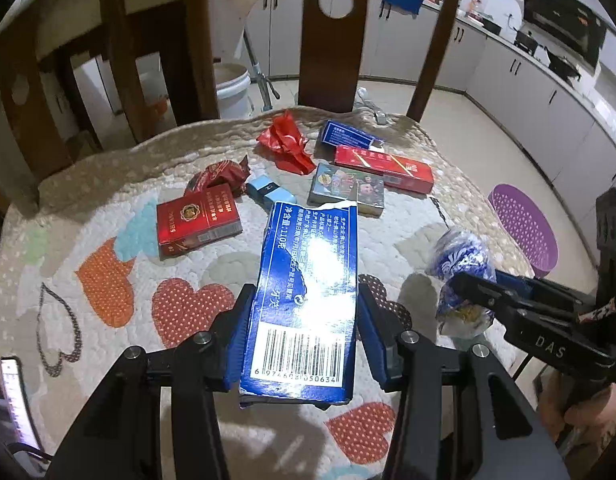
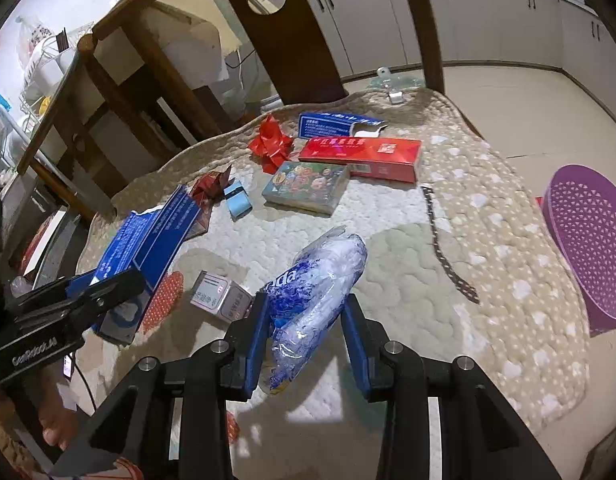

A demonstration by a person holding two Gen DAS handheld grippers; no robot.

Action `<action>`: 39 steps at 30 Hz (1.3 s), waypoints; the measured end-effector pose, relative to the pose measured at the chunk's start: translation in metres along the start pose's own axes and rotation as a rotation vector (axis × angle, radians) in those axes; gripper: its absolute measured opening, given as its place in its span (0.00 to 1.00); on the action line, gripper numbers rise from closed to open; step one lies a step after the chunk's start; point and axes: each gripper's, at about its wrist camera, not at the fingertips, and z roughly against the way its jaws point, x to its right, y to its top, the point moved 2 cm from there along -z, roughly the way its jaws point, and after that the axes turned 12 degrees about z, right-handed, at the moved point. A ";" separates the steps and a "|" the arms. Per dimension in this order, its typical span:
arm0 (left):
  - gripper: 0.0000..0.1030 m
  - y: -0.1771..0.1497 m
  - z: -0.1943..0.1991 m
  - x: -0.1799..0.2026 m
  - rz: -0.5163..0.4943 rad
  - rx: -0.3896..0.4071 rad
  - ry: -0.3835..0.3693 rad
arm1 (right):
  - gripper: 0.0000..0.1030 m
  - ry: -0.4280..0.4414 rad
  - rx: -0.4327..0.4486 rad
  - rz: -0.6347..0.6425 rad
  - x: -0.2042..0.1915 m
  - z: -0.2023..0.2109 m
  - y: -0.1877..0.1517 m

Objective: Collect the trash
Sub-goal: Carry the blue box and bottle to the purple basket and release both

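Left gripper (image 1: 304, 312) clamps one torn blue cardboard box (image 1: 306, 280); right gripper (image 2: 304, 320) clamps one crumpled blue-and-white plastic wrapper (image 2: 320, 272), both above the quilted surface (image 2: 488, 240). Two red packets (image 1: 198, 222) lie near its far edge.

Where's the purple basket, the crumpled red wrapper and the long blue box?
Purple plastic basket (image 2: 588, 240), right wrist view, perforated inside.
Crumpled red wrapper (image 1: 286, 144), left wrist view, middle.
Long blue cardboard box (image 1: 304, 280), left wrist view, top face.

Wooden chair (image 1: 328, 36), white bucket (image 1: 233, 88)
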 end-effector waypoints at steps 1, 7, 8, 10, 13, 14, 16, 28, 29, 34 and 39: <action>0.46 -0.002 0.003 0.003 -0.013 0.009 0.010 | 0.38 -0.004 0.003 0.000 0.000 0.002 -0.001; 0.46 -0.011 0.015 0.019 -0.078 0.050 0.083 | 0.38 -0.025 0.027 -0.004 0.005 0.018 -0.009; 0.46 -0.012 0.016 0.021 -0.085 0.054 0.090 | 0.38 -0.029 0.030 -0.004 0.006 0.021 -0.010; 0.46 -0.014 0.018 0.023 -0.097 0.058 0.102 | 0.38 -0.039 0.040 -0.004 0.008 0.026 -0.011; 0.46 -0.015 0.019 0.028 -0.111 0.057 0.112 | 0.38 -0.054 0.057 -0.005 0.013 0.034 -0.013; 0.46 -0.015 0.019 0.030 -0.116 0.056 0.116 | 0.39 -0.061 0.062 -0.006 0.015 0.036 -0.014; 0.46 -0.015 0.019 0.035 -0.125 0.053 0.122 | 0.39 -0.073 0.073 -0.011 0.020 0.040 -0.015; 0.46 -0.012 -0.005 0.075 -0.193 0.005 0.113 | 0.39 -0.122 0.121 -0.121 0.080 0.059 -0.025; 0.46 -0.011 -0.008 0.081 -0.200 0.001 0.111 | 0.39 -0.125 0.124 -0.131 0.085 0.060 -0.025; 0.46 -0.006 -0.025 0.110 -0.231 -0.026 0.076 | 0.39 -0.146 0.140 -0.190 0.119 0.068 -0.032; 0.46 0.002 -0.044 0.145 -0.234 -0.071 -0.002 | 0.39 -0.180 0.154 -0.247 0.156 0.078 -0.039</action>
